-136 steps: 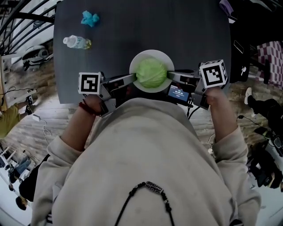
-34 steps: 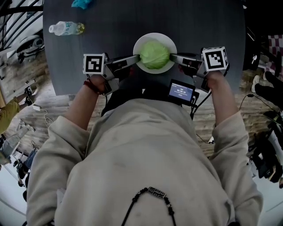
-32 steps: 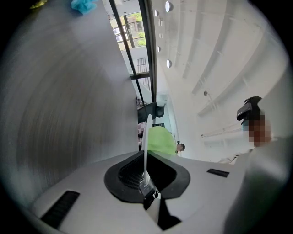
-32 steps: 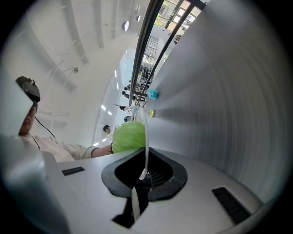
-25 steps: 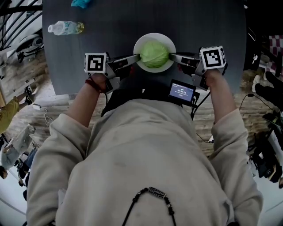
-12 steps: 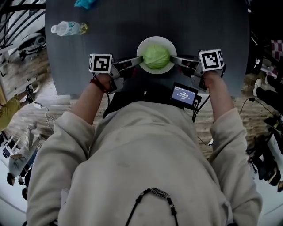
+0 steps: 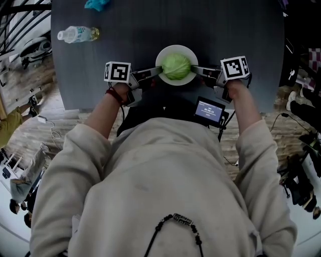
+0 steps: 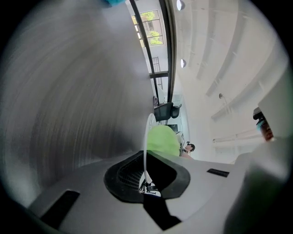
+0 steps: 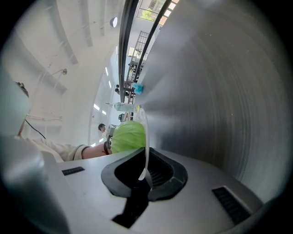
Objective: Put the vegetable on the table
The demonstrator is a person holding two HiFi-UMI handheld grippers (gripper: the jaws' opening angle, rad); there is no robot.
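A round green cabbage (image 7: 176, 66) sits on a white plate (image 7: 163, 54) over the dark grey table (image 7: 150, 25), near its front edge. My left gripper (image 7: 158, 72) is shut on the plate's left rim and my right gripper (image 7: 194, 69) on its right rim. In the left gripper view the plate's rim (image 8: 146, 137) runs edge-on into the left gripper's (image 8: 145, 174) pinched pads, with the cabbage (image 8: 162, 140) just behind. The right gripper view shows the same: rim (image 9: 144, 132), cabbage (image 9: 128, 136), right gripper (image 9: 145, 171). I cannot tell whether the plate touches the table.
A clear plastic bottle (image 7: 77, 34) lies at the table's far left and a blue crumpled thing (image 7: 95, 4) beyond it. A small screen device (image 7: 209, 110) hangs at the person's chest by the table's front edge. Wooden floor surrounds the table.
Both grippers and the plate have sunk a little toward the tabletop, and the marker cubes look closer together. Both grips are unchanged.
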